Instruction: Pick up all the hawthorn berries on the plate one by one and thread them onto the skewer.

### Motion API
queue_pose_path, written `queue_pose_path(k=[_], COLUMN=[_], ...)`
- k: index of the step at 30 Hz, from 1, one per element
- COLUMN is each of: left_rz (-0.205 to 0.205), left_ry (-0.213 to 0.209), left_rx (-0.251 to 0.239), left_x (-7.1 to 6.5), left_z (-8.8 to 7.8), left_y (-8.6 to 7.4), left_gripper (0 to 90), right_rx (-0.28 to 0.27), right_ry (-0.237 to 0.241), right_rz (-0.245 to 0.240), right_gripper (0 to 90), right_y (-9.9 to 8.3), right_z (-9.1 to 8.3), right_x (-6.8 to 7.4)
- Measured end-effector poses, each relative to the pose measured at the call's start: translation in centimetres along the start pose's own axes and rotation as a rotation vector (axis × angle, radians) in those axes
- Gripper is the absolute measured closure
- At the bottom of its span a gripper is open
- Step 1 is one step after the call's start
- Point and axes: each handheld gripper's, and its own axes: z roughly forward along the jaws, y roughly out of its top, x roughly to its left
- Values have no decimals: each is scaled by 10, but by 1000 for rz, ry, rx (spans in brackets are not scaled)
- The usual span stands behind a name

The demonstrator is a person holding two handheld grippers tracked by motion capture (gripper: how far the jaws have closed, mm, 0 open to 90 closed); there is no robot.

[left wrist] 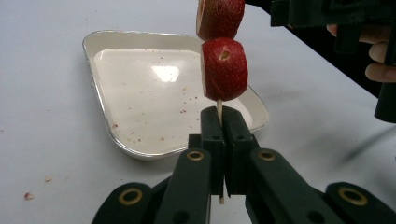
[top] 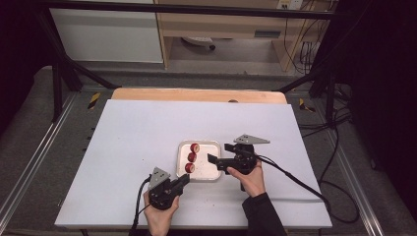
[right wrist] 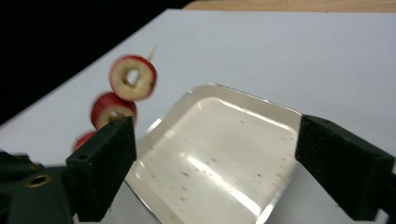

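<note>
Three fruit slices [top: 192,157], one skewer [left wrist: 219,108], one tray [top: 212,145]

Overhead light fell evenly on the white bench top [top: 147,147]; the room around it was dim, nearly black at both sides of the high view. That view was soft and low in detail. Shadows under the hands were faint and short. The shallow white metal tray [left wrist: 100,100] threw a bright glare patch in the left gripper view and streaky reflections in the right gripper view [right wrist: 261,205]. The red sliced fruit pieces on a thin wooden skewer [right wrist: 133,78] were motion-blurred in the right gripper view. The near black tongs looked soft, slightly out of focus.
</note>
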Motion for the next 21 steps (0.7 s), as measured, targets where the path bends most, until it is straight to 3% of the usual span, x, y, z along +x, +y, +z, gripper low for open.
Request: queue_pose_path(k=[13,21], left_rz=[119,161], left_ry=[18,4], left_rx=[82,137], left_x=[9,12], left_z=[-5,-2], left_y=[17,29], left_gripper=[884,884], right_rx=[182,218], right_ry=[-59,-82], right_rz=[-126,-159], right_gripper=[7,7], right_y=[-26,-42], right_z=[-19,-33], right_x=[-25,-37])
